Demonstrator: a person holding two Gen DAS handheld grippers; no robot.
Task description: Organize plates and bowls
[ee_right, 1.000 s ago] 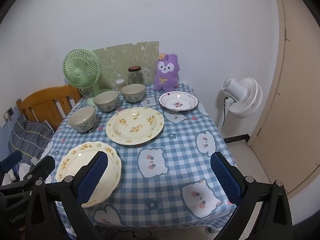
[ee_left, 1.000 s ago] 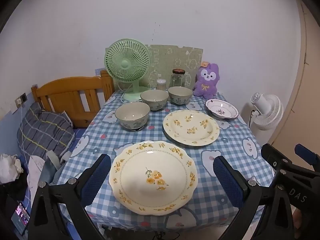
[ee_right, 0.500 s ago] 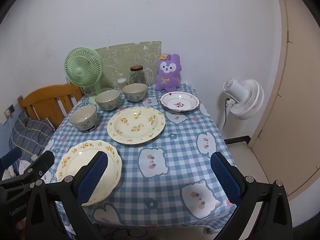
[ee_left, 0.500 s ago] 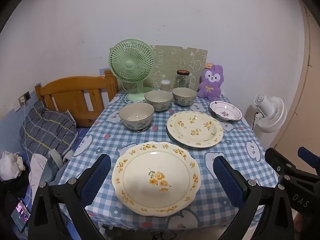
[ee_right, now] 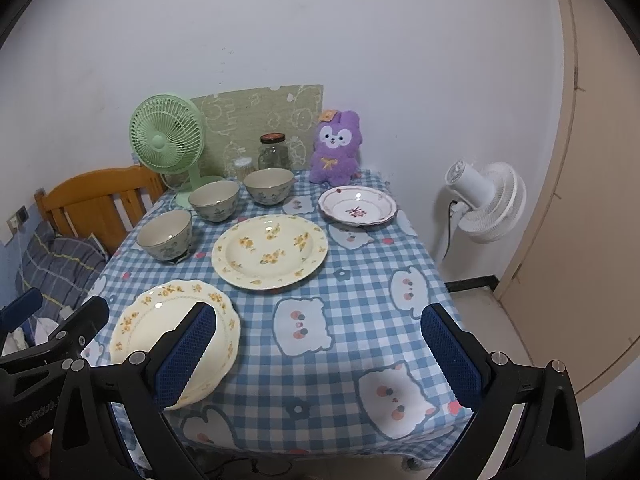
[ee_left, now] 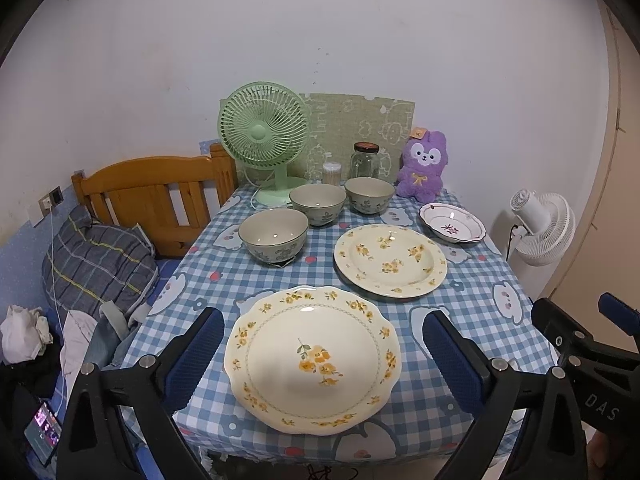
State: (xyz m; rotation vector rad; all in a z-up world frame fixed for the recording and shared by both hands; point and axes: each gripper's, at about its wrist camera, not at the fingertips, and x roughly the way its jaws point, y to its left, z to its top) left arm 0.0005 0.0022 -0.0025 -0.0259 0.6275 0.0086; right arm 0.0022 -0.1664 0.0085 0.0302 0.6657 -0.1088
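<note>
Small table [ee_left: 472,344] under a blue-and-white checked cloth printed with cartoon faces, pushed against a pale wall.

Near edge, left side: scalloped cream plate [ee_left: 312,358] with one yellow flower sprig at its centre, lying flat. Left gripper [ee_left: 318,354] in front of and above it, blue-padded fingers spread wide to either side of the plate, holding nothing.

Right gripper [ee_right: 320,354] beside it over bare cloth, also spread wide and empty – its left pad crossing the scalloped plate's edge in the right wrist view.

Further back, mid-table: round cream plate [ee_left: 390,260] scattered with yellow flowers, apart from the scalloped one. Behind and right of it, near the far right corner: small white dish [ee_left: 452,228] with a dark red motif.

Left of the round plate, three grey-green bowls in a diagonal row, upright and unstacked – near bowl [ee_left: 274,236], middle bowl [ee_left: 318,203], far bowl [ee_left: 369,195].

Along the wall: green desk fan [ee_left: 264,136], glass jar [ee_left: 365,160], purple plush toy [ee_left: 424,166].

Off the table: wooden headboard [ee_left: 152,192] at left, white floor fan [ee_left: 540,226] at right.
</note>
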